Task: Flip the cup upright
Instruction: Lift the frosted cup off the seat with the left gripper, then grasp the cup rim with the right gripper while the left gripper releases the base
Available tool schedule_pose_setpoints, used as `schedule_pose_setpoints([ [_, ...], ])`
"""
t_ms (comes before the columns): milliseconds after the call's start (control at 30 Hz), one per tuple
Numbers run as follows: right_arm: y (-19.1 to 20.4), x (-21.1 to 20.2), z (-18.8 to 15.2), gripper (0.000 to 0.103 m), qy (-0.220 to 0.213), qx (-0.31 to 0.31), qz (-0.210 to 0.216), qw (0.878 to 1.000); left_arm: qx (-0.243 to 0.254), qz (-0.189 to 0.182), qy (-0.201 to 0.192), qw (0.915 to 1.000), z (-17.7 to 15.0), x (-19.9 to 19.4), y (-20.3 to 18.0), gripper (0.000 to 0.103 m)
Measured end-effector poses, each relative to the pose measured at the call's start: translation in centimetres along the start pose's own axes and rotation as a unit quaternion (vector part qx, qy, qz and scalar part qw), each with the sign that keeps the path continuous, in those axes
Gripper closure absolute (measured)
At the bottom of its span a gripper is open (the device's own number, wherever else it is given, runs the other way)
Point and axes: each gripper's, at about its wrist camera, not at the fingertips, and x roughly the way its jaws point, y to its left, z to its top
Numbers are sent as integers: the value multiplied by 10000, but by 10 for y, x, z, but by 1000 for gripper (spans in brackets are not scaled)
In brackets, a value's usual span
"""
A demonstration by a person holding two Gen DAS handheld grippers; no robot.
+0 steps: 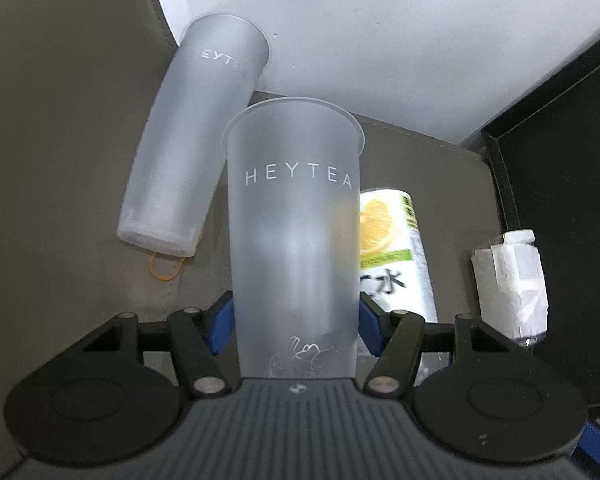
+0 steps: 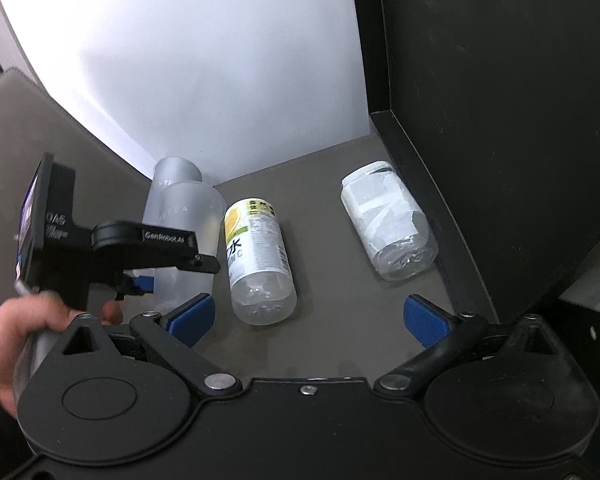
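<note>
The grey-brown worktop [image 2: 332, 208] runs back to a white wall and a black panel, and on it the left gripper [image 1: 296, 322] clamps its blue pads on the lower body of a frosted HEYTEA cup [image 1: 294, 216], which stands mouth-up. Only the left wrist view shows a 2nd cup [image 1: 204, 136] clearly, with a yellow rubber band [image 1: 165, 269] at its base. The right wrist view shows the right gripper [image 2: 308, 320] spread wide and holding nothing, the lemon bottle [image 2: 258, 256] and taped bottle [image 2: 388, 220] lying whole, and the person's hand [image 2: 24, 332].
</note>
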Motion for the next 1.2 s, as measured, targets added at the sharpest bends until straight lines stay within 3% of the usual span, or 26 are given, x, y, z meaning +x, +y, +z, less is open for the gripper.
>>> schedule_pose_setpoints([
  [467, 3, -9, 6, 0, 70, 599, 425, 9973, 481, -71, -301, 9984, -19, -56, -4, 42],
  [667, -3, -9, 5, 0, 100, 1013, 851, 9912, 718, -94, -344, 9968, -28, -76, -13, 42],
  [1200, -13, 27, 5, 0, 386, 2158, 2468, 9440, 1746, -79, -344, 9840, -53, -121, -42, 42],
])
